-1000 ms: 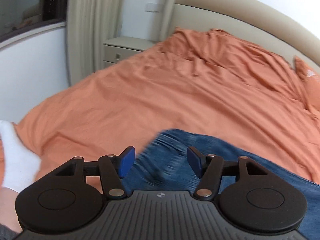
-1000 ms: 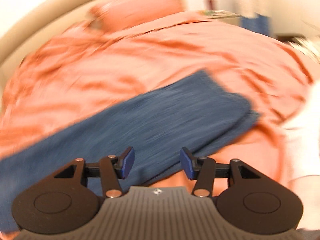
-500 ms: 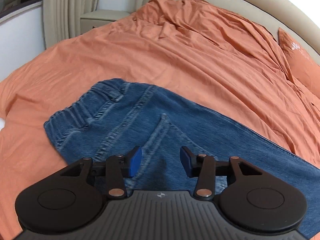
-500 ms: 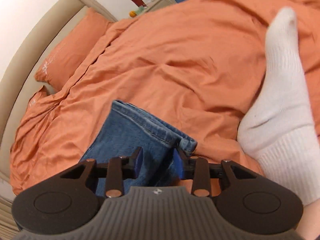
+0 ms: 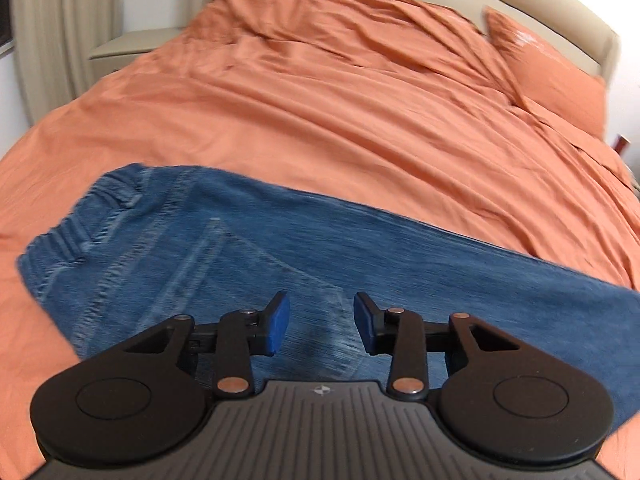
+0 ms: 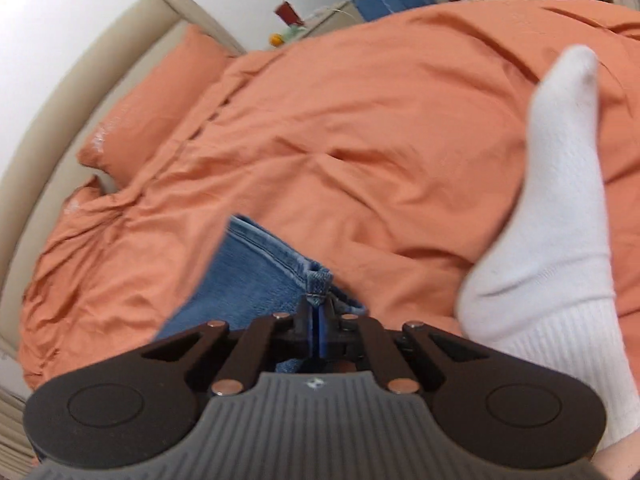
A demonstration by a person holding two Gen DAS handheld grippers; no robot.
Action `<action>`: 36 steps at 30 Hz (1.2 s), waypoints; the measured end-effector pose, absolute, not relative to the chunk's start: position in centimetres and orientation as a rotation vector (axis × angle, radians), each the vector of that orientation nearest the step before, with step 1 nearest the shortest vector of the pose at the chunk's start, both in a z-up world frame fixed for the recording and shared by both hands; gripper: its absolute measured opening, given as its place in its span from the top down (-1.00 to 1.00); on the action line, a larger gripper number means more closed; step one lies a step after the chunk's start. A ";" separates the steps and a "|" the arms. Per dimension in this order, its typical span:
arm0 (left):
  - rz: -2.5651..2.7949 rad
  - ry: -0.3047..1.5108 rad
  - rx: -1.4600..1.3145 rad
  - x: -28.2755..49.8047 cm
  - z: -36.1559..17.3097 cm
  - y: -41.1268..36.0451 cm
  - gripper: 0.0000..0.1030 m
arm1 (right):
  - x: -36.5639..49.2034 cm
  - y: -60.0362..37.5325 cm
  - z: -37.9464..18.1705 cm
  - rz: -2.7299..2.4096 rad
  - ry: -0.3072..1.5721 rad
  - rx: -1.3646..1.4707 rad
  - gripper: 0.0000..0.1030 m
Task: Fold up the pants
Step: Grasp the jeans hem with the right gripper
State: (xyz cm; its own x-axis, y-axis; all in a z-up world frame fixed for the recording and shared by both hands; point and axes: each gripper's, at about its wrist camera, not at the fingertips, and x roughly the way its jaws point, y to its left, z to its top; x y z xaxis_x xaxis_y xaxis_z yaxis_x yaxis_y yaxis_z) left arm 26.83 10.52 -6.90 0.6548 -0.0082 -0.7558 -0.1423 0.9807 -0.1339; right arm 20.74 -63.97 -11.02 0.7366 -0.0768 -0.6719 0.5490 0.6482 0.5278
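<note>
Left wrist view takes in the whole bed: an orange duvet [image 5: 340, 120] fills most of the frame, rumpled toward the beige headboard [image 5: 520, 4] along the top edge, with an orange pillow [image 5: 548, 76] in the upper right. A pale curtain [image 5: 52, 32] hangs at the upper left, with a nightstand [image 5: 132, 44] just beside it. Blue jeans [image 5: 280, 248] lie flat on the duvet across the lower half of the frame, waistband at the left, legs running off to the lower right. The left gripper [image 5: 318, 322] sits at bottom centre above the denim, its blue pads spread apart with nothing between them.

From the right wrist view, the duvet [image 6: 360, 152] again covers the frame, and a foot in a white sock [image 6: 560, 208] rests on it at the right. The jeans' leg end [image 6: 256, 272] lies at lower centre. The right gripper [image 6: 319, 320] has its pads pressed together on the hem, pinching a small fold of denim that sticks up just above them.
</note>
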 end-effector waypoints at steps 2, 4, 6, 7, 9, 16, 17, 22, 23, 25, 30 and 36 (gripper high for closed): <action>0.031 0.868 -0.160 26.9 -6.9 9.2 0.15 | 20.7 -64.2 -11.5 -0.387 0.677 0.796 1.00; -0.009 0.880 -0.130 27.1 -7.0 7.6 0.15 | 20.7 -64.2 -11.3 -0.370 0.667 0.795 0.93; -0.052 0.886 -0.112 27.2 -7.1 6.1 0.15 | 20.4 -64.2 -11.0 -0.334 0.651 0.797 0.83; -0.076 0.892 -0.110 27.4 -7.1 5.4 0.15 | 20.1 -64.1 -10.7 -0.331 0.650 0.805 0.58; -0.134 0.904 -0.110 27.6 -7.3 3.8 0.15 | 19.1 -64.2 -10.4 -0.323 0.627 0.844 0.29; -0.261 0.936 -0.089 28.8 -8.5 -2.2 0.13 | 18.7 -64.0 -13.0 -0.267 0.692 1.032 0.26; -0.278 0.935 -0.086 28.9 -8.7 -3.1 0.13 | 18.9 -64.1 -13.7 -0.263 0.700 1.051 0.25; -0.380 0.942 0.008 29.6 -9.5 -8.5 0.13 | 19.9 -65.1 -16.0 -0.235 0.680 1.148 0.38; -0.399 0.943 0.031 29.8 -9.6 -9.7 0.14 | 20.0 -65.3 -16.0 -0.230 0.663 1.158 0.49; -0.446 0.950 0.053 30.2 -10.1 -11.9 0.14 | 19.9 -65.6 -15.4 -0.229 0.624 1.143 0.88; -0.485 0.973 0.147 32.5 -11.9 -17.2 0.18 | 20.4 -64.7 -12.9 -0.220 0.594 1.005 0.94; -0.466 0.954 0.202 36.9 -13.7 -22.1 0.30 | 20.9 -63.8 -12.1 -0.247 0.586 0.899 0.94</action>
